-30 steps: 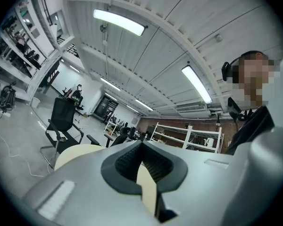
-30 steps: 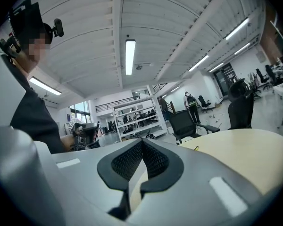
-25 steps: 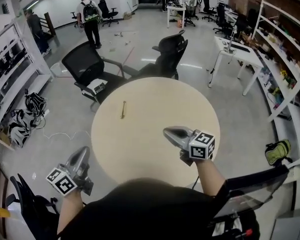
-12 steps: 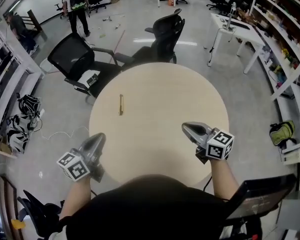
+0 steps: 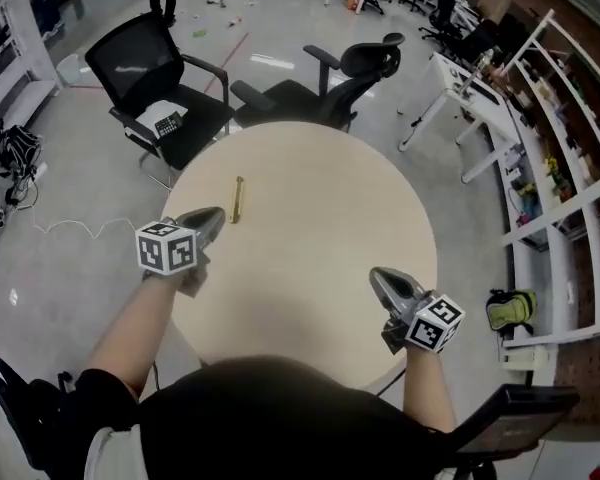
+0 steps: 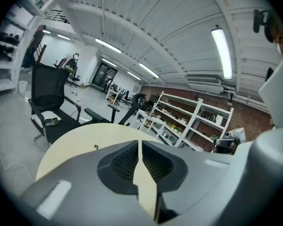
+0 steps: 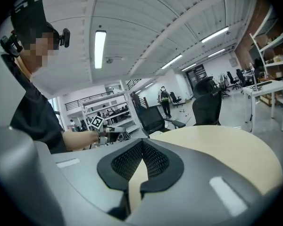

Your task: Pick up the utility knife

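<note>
The left hand-held gripper [image 5: 216,216] has swung up over the surface [image 5: 320,218], jaws together and empty, so it must open before gripping. Its tip points at the knife [image 5: 238,199] lying flat just beyond. The right hand-held gripper [image 5: 378,276], also closed, hangs back, probably spare.

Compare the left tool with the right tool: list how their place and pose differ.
The left tool hangs at the table's left edge, close to the utility knife; the right tool is at the near right, well away from it. The left tool points up-right in the head view, the right tool up-left. Both are shut and empty.
</note>
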A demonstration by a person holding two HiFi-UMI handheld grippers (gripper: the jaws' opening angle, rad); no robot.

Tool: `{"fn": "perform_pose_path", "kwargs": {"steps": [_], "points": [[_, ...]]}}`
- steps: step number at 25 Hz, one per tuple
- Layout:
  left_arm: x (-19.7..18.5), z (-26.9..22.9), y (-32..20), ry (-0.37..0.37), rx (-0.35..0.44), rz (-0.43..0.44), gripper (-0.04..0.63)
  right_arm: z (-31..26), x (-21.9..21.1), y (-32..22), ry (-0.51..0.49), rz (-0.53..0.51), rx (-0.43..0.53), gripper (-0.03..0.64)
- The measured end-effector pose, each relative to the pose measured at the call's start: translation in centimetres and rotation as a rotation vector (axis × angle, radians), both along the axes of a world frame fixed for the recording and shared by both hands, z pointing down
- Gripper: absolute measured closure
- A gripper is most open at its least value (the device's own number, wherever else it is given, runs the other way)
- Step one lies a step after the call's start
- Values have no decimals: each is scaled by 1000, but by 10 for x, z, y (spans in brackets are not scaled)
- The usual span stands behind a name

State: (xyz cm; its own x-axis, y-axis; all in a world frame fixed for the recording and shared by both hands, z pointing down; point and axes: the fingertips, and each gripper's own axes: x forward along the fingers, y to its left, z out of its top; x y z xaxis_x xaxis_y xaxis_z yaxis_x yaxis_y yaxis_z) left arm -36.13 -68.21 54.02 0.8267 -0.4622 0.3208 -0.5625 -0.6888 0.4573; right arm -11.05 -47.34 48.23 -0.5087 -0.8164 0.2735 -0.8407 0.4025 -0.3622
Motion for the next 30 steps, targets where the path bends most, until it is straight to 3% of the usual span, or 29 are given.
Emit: {"fn": "perform_pose_path", "kwargs": {"steps": [3,7,12,22,26,30], "points": [[3,27,-29,-49,-55,-65,573,6,7,-30,3,-48,-2,601],[25,80,-34,-139,-116,-74,538,31,25,-43,3,-74,-22,603],[31,130,-74,-291,-121,-96,501,56,43,-100,-13,-107,17,603],[25,197,-144,-513,-137,-156,417,98,76,-187,-9,-125,34,603],[39,226,-149,-545,-165,-134,379,120,83,-211,-68,-139,29,603],[55,242,-146,-515,-254,-75,366,128,77,-224,-109,-162,27,601]]}}
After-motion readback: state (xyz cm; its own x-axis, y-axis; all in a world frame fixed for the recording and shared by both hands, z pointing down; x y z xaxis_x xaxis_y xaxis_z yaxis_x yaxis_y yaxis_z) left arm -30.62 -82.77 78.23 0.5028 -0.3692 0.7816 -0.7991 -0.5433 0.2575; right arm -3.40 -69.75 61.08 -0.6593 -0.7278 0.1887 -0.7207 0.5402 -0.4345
